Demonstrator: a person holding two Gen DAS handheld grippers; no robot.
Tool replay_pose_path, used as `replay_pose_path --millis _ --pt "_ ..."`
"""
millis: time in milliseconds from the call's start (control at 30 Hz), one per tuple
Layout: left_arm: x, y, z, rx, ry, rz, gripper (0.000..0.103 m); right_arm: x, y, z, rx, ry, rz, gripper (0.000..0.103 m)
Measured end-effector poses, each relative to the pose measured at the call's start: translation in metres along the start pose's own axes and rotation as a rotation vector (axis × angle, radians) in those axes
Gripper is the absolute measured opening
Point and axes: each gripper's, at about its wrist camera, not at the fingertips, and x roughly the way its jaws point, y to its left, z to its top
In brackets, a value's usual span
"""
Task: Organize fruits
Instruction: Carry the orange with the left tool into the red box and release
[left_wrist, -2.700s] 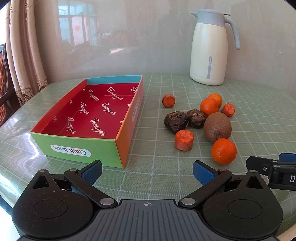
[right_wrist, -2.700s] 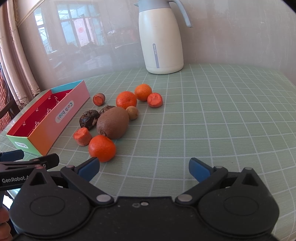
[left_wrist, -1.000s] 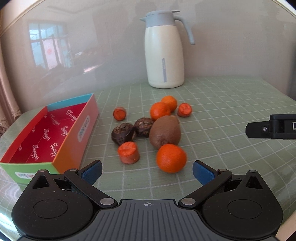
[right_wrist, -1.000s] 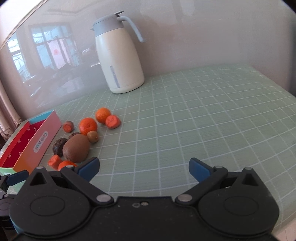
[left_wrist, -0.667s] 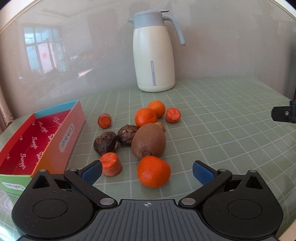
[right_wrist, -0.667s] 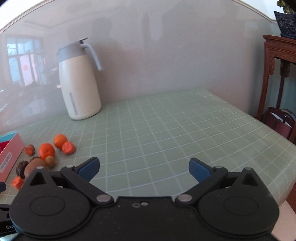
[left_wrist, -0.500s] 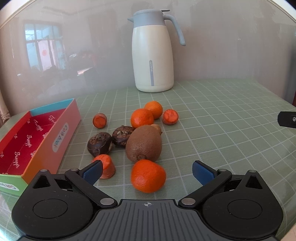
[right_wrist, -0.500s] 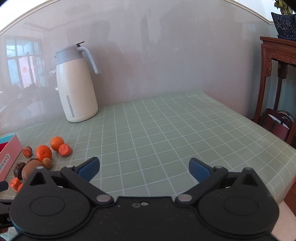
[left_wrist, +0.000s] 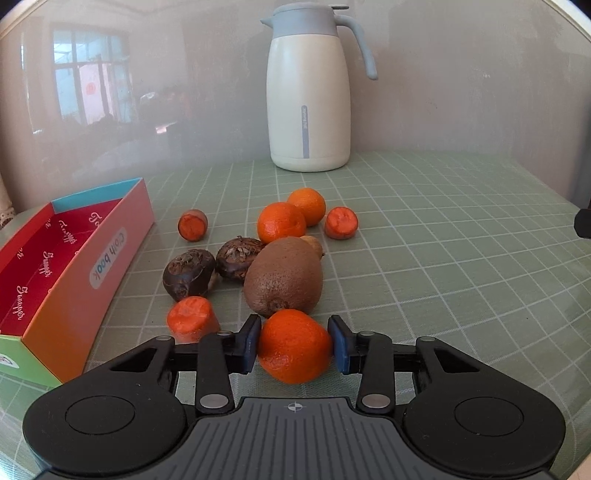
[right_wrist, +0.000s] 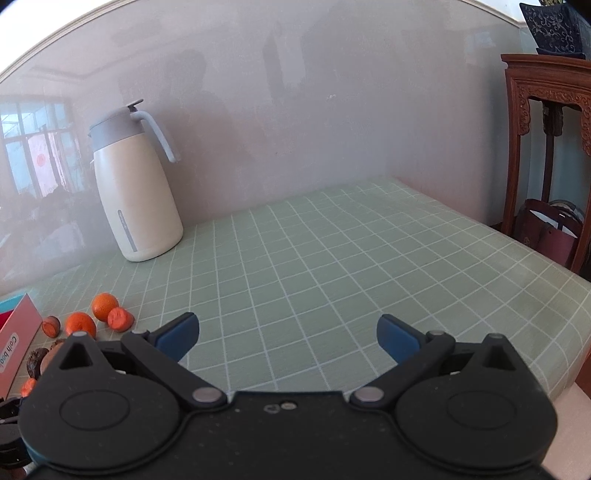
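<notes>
left wrist view
- left gripper (left_wrist: 294, 345): jaws have just been closing; the blue pads are being pressed on both sides of the nearest tangerine (left_wrist: 294, 346), so it is clenched on that fruit.
- tangerine position: being held low at the table (left_wrist: 443, 258), just in front of the kiwi (left_wrist: 283, 277); whether it is off the cloth cannot be told.
- neighbours: a carrot chunk (left_wrist: 192, 322) is lying just left of the left pad; two dark water chestnuts (left_wrist: 189, 268) are sitting behind it; two more tangerines (left_wrist: 281, 222) and two more carrot pieces (left_wrist: 341, 222) are lying further back, in front of the thermos jug (left_wrist: 309, 88).
- box (left_wrist: 74, 280): open, red-lined, standing at the left, well apart from the grip; no fruit is being shown inside the visible part.
- step in hand: first pick is judged as being completed; the grasp is being secured.
- next move: a lift clear of the kiwi and carrot chunk is being called for, then a carry leftwards over the box wall and a release inside.

right wrist view
- right gripper (right_wrist: 288, 332): jaws are being held wide apart, nothing between them; released.
- aim: bare green tablecloth is being faced; the fruit pile is sitting at the far left edge, the box corner beside it.
- role: judged as idling clear of the left side's path.
</notes>
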Motion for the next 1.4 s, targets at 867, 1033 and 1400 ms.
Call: replay_pose_path --millis 867,1033,1400 --pt "-0.043 0.158 0.021 -0.2 -0.157 0.325 0.04 0.004 0.106 -0.008 -0.143 0.012 0.181 0.103" --pt "-0.024 0.193 0.023 -0.263 -0.097 0.37 0.04 0.005 0.125 -0.012 -0.162 0.021 0.217 0.103" --pt "-0.006 0.222 0.011 -0.367 0.016 0.439 0.04 0.006 0.146 -0.017 -0.178 0.032 0.265 0.103"
